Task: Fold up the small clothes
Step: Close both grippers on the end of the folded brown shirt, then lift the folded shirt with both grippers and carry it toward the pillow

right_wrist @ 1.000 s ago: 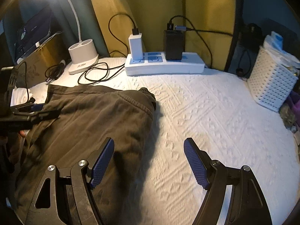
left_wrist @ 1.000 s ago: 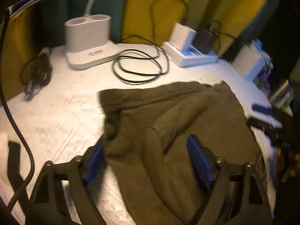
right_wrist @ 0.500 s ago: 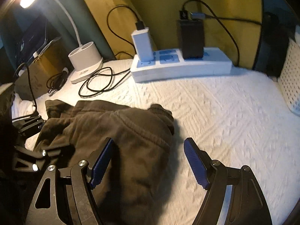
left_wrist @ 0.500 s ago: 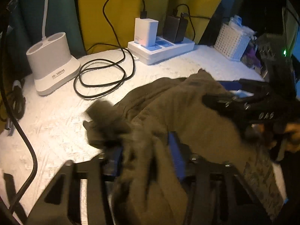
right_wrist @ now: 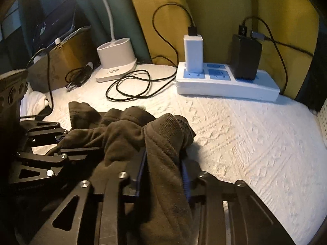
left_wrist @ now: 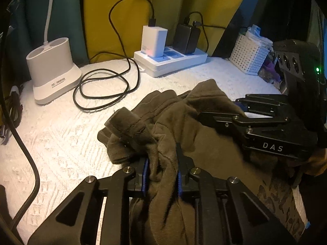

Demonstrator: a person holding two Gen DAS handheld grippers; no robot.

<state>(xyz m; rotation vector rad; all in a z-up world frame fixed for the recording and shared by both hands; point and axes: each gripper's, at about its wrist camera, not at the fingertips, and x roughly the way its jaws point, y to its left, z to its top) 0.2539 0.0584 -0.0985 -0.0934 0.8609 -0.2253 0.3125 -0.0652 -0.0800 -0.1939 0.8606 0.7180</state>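
We see the olive-brown garment bunched on the white textured bed cover, toward its near edge. The left hand-held gripper is closing, its blue pads pinching a fold of the cloth. The right hand-held gripper is closing likewise, grasping another fold. A power strip lies along the far edge.

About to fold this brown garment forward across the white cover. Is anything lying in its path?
Nothing right ahead of the brown garment: bare white cover. Further on lie the coiled black cable and power strip. Both grippers' fingers are closing on the cloth.
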